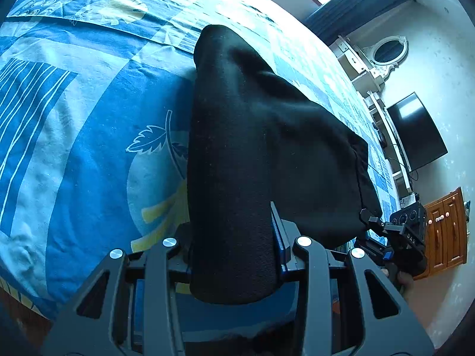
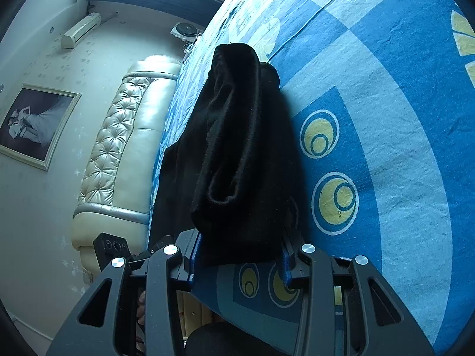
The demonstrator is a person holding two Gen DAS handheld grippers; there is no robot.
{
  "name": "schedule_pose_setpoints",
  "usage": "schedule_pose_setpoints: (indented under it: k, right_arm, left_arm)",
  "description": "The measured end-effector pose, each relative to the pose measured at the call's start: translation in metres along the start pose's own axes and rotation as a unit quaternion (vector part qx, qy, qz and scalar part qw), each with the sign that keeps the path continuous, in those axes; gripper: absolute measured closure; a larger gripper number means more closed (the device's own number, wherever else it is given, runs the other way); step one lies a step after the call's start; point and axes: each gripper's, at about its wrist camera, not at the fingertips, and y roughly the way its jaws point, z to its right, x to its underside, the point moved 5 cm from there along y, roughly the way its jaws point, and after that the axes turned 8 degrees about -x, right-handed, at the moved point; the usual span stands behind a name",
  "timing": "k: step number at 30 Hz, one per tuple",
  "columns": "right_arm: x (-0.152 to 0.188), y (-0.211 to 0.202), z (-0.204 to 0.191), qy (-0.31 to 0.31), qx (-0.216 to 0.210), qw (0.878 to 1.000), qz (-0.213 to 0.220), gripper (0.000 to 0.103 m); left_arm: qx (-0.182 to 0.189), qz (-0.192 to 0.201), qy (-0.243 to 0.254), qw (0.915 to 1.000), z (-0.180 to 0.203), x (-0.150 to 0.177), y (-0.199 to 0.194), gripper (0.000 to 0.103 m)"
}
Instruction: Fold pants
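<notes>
Pants: black pants [image 1: 252, 148] hang bunched between both grippers, lifted above the blue patterned bedspread [image 1: 83, 136], far end trailing onto it.
Left gripper: left gripper [image 1: 234, 255] is clamped on one thick roll of the fabric, tilted steeply down toward the bed.
Right gripper: right gripper [image 2: 240, 255] is clamped on the other bunched edge, angled more shallowly; in the left view it sits at the cloth's far corner [image 1: 374, 222].
Hand: fingers [image 2: 142, 305] wrap the left gripper's handle, though the view there is dim.
Risk, slip: thick folds may slide from the pads if the hands pull apart.
Risk, fold: uneven layers, probably twisted, could land crooked on the bedspread.
Headboard: cream tufted headboard [image 2: 118, 148] lies beyond.
</notes>
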Motion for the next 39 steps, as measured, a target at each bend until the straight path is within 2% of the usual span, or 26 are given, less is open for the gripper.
schedule_pose_setpoints:
  k: [39]
  right_arm:
    - [0.0042, -0.0022, 0.0055, 0.007, -0.009, 1.000, -0.005, 0.063]
  left_arm:
    - [0.003, 0.003, 0.002, 1.0000, -0.0054, 0.0083, 0.0001, 0.063]
